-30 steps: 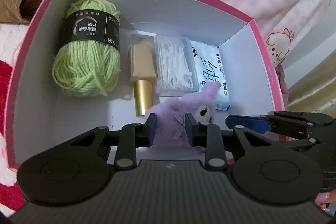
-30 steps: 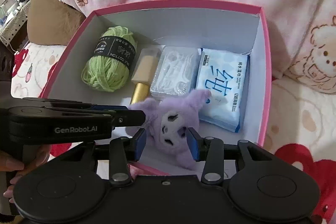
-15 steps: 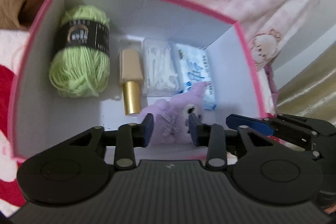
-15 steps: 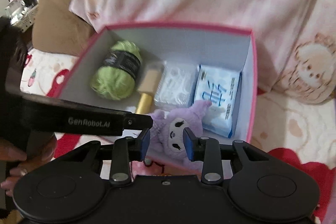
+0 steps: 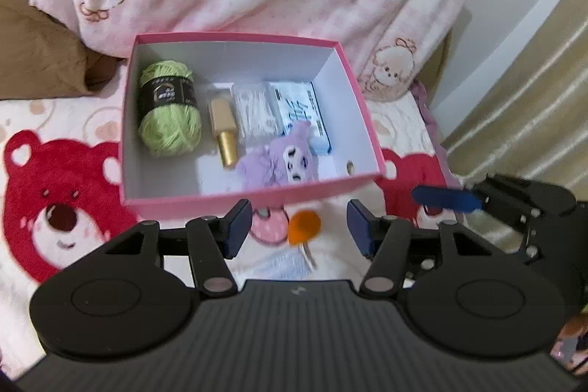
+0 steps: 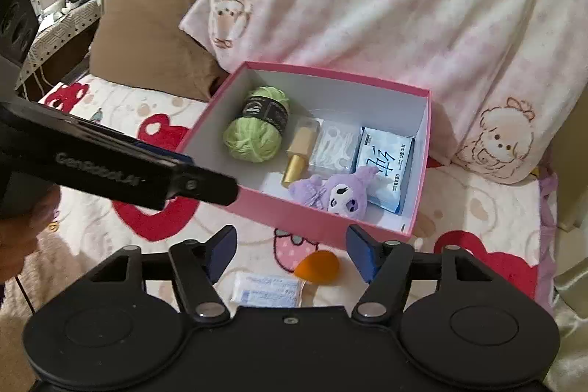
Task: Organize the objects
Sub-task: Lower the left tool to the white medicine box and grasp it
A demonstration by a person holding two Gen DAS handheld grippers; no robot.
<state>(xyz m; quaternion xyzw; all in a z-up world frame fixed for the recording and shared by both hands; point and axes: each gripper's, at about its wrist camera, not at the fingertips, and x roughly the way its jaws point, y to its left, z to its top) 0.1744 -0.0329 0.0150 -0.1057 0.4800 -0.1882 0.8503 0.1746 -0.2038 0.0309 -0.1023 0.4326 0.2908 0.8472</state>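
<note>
A pink box (image 5: pixel 257 199) (image 6: pixel 294 208) stands on the bed. It holds a green yarn ball (image 5: pixel 169 109) (image 6: pixel 257 131), a gold-capped bottle (image 5: pixel 222 131) (image 6: pixel 299 149), a floss-pick pack (image 5: pixel 255 114) (image 6: pixel 334 149), a blue tissue pack (image 5: pixel 305 112) (image 6: pixel 386 164) and a purple plush (image 5: pixel 283 164) (image 6: pixel 334 191) at the box's near side. An orange sponge (image 5: pixel 304 227) (image 6: pixel 318 265) and a small white packet (image 5: pixel 284 265) (image 6: pixel 266 292) lie on the blanket before the box. My left gripper (image 5: pixel 299 230) and right gripper (image 6: pixel 288 250) are open and empty, above the sponge.
A pink blanket with lamb prints (image 6: pixel 386 6) is heaped behind the box, with a brown pillow (image 6: pixel 147 24) at its left. A curtain (image 5: pixel 533 98) hangs at the right. The bed cover (image 5: pixel 55 208) has red bear prints.
Both grippers have let go of the purple plush, opened wide and pulled back from the box. The plush now lies in the box. The sponge and packet have come into view.
</note>
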